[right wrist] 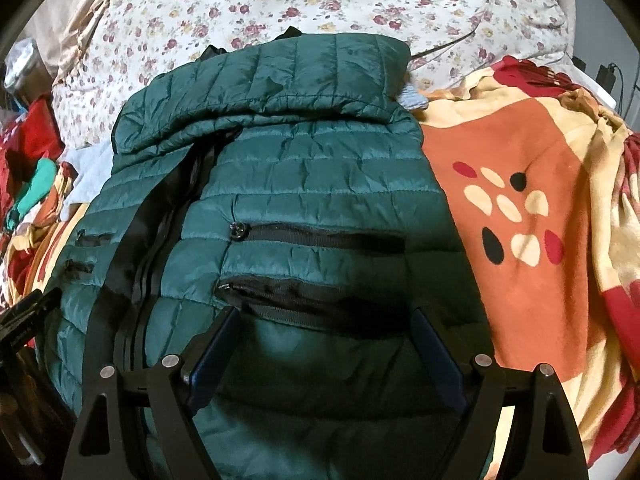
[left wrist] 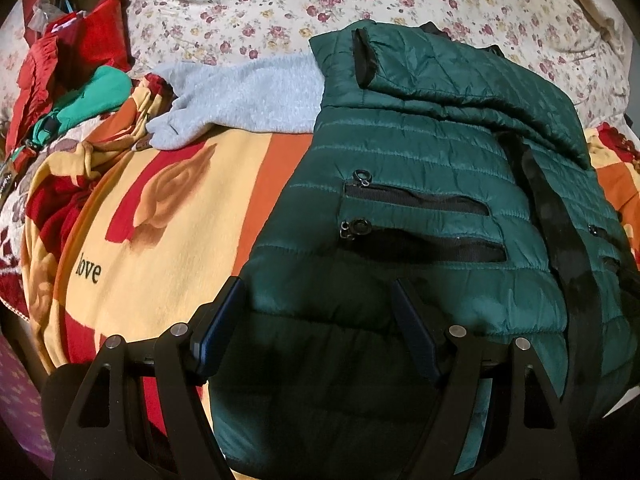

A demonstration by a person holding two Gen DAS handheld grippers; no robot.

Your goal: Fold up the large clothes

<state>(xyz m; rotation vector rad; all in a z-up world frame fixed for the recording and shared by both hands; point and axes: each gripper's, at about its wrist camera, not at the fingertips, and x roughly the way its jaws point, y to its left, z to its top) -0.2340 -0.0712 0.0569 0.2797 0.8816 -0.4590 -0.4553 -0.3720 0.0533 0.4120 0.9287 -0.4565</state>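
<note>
Both the left hand-held gripper [left wrist: 320,300] and right hand-held gripper [right wrist: 324,332] gape wide, empty, over the green jacket [right wrist: 304,184]; grey sweater [left wrist: 248,96] lies at ten o'clock.

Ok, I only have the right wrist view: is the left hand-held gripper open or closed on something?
Observer: Open. The left hand-held gripper is over the green jacket's near edge, its pads apart.
Operator: Where does the folded-over sleeve end?
Observer: Its black cuff lies on top of the jacket, near the far left corner.
Operator: What's left of the jacket?
Observer: A grey garment running out from under it.
</note>
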